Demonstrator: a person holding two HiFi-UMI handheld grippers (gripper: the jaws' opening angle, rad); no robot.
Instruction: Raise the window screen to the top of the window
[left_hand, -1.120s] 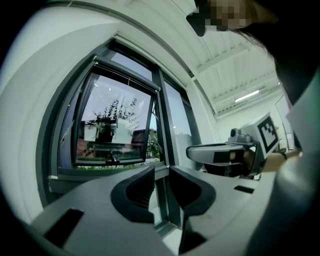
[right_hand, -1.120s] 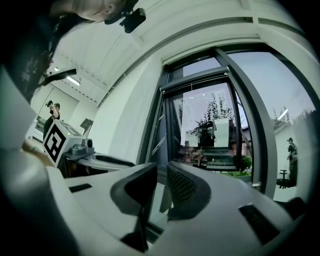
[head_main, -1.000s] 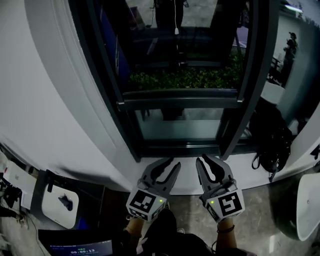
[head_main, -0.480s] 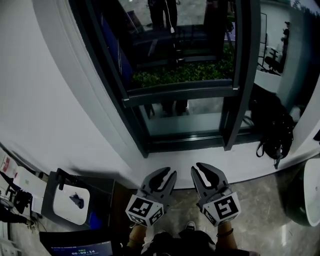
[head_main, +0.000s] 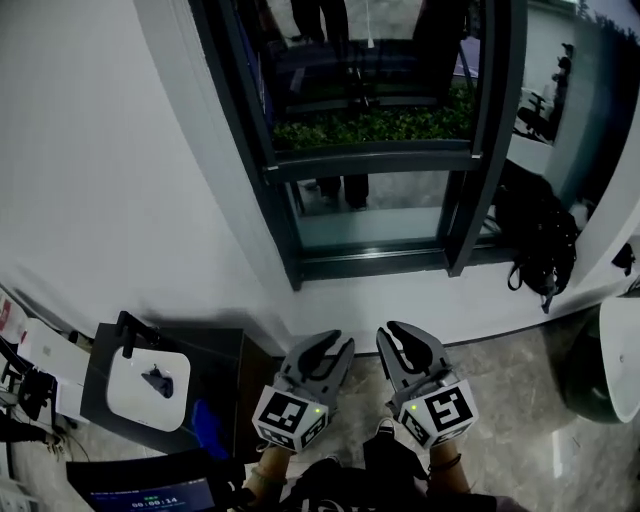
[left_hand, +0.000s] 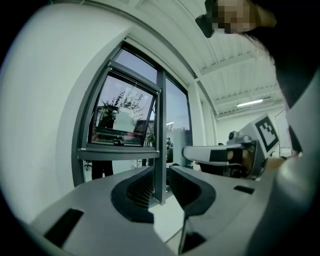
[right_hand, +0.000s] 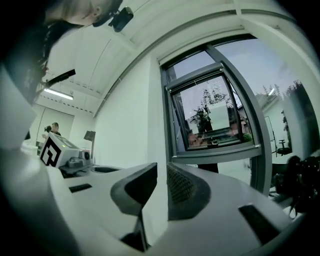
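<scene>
The window (head_main: 375, 215) has a dark frame, and the screen's horizontal bottom bar (head_main: 370, 160) sits partway up it, with clear glass below. That bar also shows in the left gripper view (left_hand: 117, 152) and the right gripper view (right_hand: 215, 152). My left gripper (head_main: 333, 348) and right gripper (head_main: 398, 336) hang side by side above the floor, short of the white sill (head_main: 400, 300) and touching nothing. Each is open by a narrow gap with nothing between the jaws, as the left gripper (left_hand: 161, 172) and right gripper (right_hand: 161, 170) show in their own views.
A black backpack (head_main: 535, 240) lies at the window's right foot. A black stand with a white device (head_main: 145, 385) is at the lower left, next to a white wall (head_main: 100, 180). A white round object (head_main: 620, 370) sits at the right edge.
The head view has drawn back from the window, so the sill now lies farther from both grippers. The grippers stay side by side with their jaws unchanged.
</scene>
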